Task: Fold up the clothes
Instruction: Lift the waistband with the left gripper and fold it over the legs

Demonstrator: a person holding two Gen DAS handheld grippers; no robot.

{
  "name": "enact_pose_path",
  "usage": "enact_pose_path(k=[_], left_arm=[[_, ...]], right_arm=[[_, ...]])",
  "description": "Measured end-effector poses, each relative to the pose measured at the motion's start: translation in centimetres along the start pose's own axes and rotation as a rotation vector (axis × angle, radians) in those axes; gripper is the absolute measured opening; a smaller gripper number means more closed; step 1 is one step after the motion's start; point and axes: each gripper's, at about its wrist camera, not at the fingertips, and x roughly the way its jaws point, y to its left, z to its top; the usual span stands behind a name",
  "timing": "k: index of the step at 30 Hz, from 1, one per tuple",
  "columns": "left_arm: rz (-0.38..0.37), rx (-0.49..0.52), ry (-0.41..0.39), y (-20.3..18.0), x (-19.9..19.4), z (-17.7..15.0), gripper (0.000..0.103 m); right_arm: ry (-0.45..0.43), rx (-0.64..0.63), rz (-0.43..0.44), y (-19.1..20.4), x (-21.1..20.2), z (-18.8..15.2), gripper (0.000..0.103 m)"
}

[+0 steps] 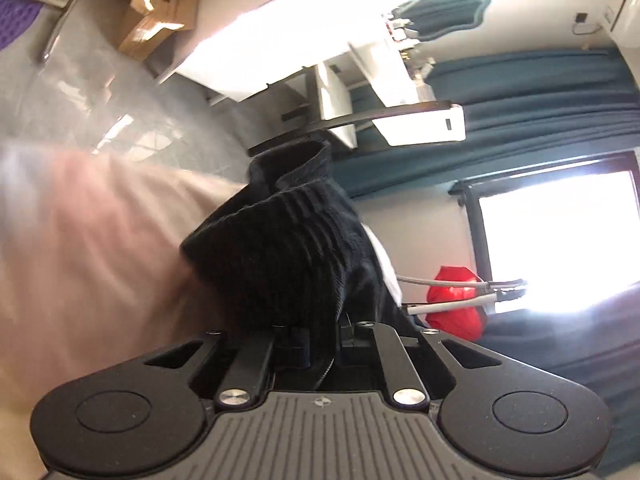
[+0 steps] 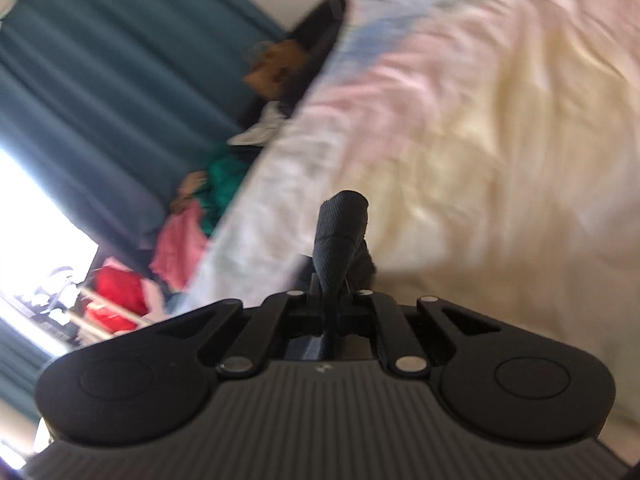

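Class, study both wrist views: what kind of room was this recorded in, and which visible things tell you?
Probably a bedroom in a home. A pastel bedspread fills the right wrist view, teal curtains hang beside a bright window, and loose clothes lie heaped along the bed's edge.

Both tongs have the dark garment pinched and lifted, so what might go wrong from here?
1. The right tongs pinch only a narrow bit of the dark garment; it may slip out under a pull.
2. The left tongs hold a thick bunched wad of the garment, so the fold could come out lumpy.
3. Both views are blurred and tilted; the bedspread is hard to judge for placement.
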Motion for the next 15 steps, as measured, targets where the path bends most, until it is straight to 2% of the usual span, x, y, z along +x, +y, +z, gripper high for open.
enact_pose_path(k=[4, 7, 10, 12, 15], left_arm=[[-0.013, 0.047, 0.039, -1.6, -2.1, 1.6, 0.009], [0.012, 0.054, 0.087, -0.5, -2.7, 2.7, 0.009], [0.072, 0.071, 0.134, 2.3, -4.4, 2.9, 0.009], [0.142, 0.112, 0.166, 4.2, -4.1, 3.1, 0.009], [0.214, 0.187, 0.215, 5.3, -2.5, 3.5, 0.011]], right_arm=[[-0.001, -0.036, -0.008, -1.2, -2.2, 0.5, 0.007], [-0.002, -0.063, -0.014, -2.1, -3.9, 0.8, 0.007], [0.0, -0.091, -0.025, -3.2, -5.5, 1.0, 0.007], [0.04, -0.117, -0.072, -5.6, -5.8, -0.4, 0.007], [0.072, -0.124, -0.091, -7.4, -5.5, -1.8, 0.007]])
